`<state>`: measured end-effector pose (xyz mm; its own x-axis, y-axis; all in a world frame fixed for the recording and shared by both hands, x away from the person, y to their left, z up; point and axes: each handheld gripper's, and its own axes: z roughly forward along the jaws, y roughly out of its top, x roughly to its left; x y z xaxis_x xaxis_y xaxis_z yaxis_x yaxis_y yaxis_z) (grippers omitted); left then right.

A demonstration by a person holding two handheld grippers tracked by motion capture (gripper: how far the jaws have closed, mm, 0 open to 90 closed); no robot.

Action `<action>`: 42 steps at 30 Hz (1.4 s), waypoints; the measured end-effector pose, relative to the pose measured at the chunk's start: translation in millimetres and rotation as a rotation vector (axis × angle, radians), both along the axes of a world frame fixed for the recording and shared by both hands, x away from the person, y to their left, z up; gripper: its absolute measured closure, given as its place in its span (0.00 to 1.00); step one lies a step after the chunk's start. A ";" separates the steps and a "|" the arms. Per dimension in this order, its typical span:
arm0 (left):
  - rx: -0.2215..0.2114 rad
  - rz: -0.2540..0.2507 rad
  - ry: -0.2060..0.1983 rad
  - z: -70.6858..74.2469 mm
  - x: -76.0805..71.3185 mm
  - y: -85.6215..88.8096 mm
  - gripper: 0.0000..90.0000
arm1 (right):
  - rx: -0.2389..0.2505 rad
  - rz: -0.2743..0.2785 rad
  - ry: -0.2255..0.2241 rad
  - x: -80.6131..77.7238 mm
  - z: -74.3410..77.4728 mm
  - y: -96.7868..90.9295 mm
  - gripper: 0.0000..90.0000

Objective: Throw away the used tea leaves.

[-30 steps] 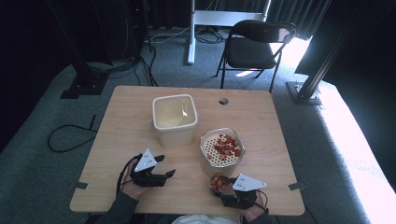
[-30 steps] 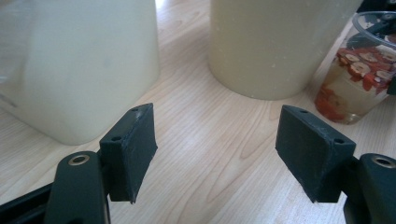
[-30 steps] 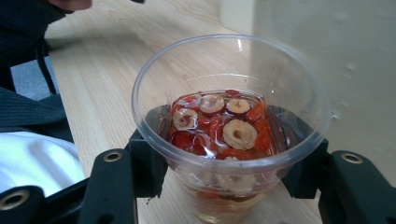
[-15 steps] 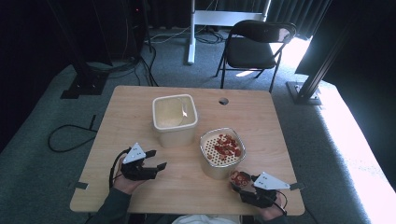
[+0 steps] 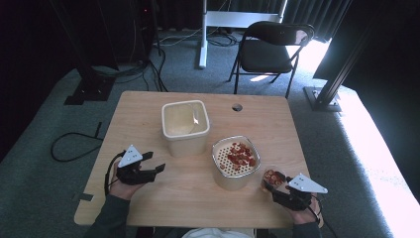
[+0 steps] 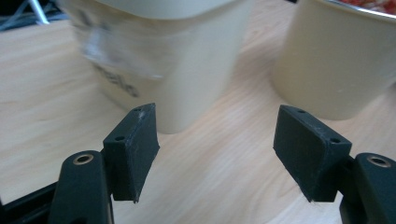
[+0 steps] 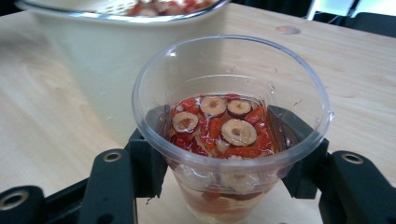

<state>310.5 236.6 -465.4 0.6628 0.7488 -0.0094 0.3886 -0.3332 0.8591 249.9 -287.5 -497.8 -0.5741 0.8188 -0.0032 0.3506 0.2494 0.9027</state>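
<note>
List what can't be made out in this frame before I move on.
- Printed label on the empty cream tub: blurred in the left gripper view, unreadable.
- Base of the clear cup in the right gripper: cut off by the right gripper view's bottom edge.
- Anything beneath the red slices in the strainer bowl: covered by them in the high view.

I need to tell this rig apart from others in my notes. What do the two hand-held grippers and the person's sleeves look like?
Both are black. The left gripper and the right gripper each carry a grey three-cornered plate on top and trail a black cable. In the left gripper view the blocky black pads have small screw holes, and the jaw arms behind them have metal-ringed holes. The sleeves are dark.
</note>
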 end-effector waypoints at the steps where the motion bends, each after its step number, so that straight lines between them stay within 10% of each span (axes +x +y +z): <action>1: -0.002 0.020 -0.002 2.8 2.1 8.7 0.35 | 0.000 -0.007 -0.002 2.1 0.8 -1.8 0.47; 13: 0.039 0.092 0.013 -11.0 5.9 34.4 0.35 | -0.002 -0.038 -0.029 33.4 14.2 -7.4 0.47; 42: 0.077 0.064 0.104 -62.1 9.5 4.1 0.35 | -0.086 -0.053 -0.099 74.7 73.6 12.8 0.47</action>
<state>320.0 240.7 -527.5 0.6122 0.7905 -0.0164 0.4968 -0.3684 0.7858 324.6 -274.7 -424.2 -0.5236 0.8420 -0.1297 0.2751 0.3112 0.9097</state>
